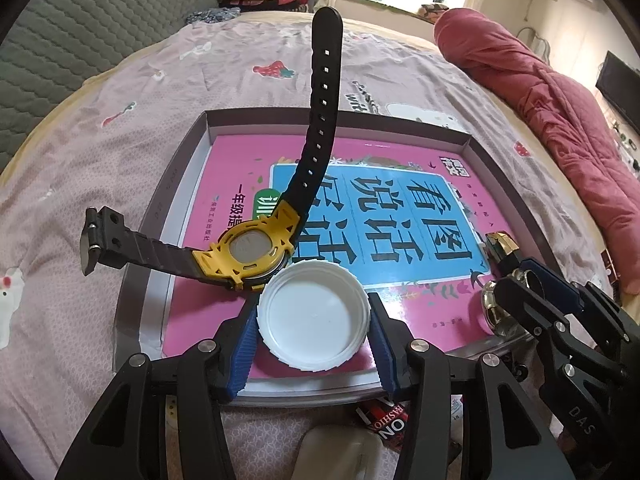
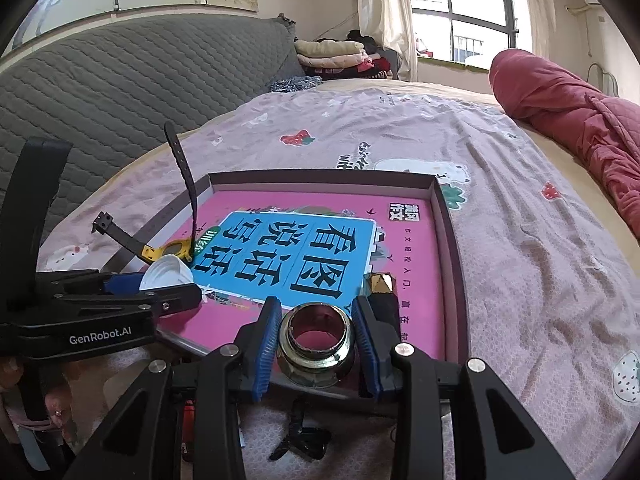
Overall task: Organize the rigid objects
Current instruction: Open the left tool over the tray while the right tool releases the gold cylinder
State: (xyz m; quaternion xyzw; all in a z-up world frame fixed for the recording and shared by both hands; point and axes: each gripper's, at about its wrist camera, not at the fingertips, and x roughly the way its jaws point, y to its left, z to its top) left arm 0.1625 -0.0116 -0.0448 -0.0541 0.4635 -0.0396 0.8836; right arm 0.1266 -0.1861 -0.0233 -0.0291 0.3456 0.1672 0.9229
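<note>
Shiny metal fitting; seemingly plastic cap.

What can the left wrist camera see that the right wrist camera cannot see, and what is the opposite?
Only the left wrist view shows the flat inside of the white cap between the left gripper pads, and a wall screen.

Only the right wrist view shows the open bore of the metal fitting between the right gripper pads, and the person's hand.

Both show the yellow watch, pink book, box tray and gold-capped black item.
</note>
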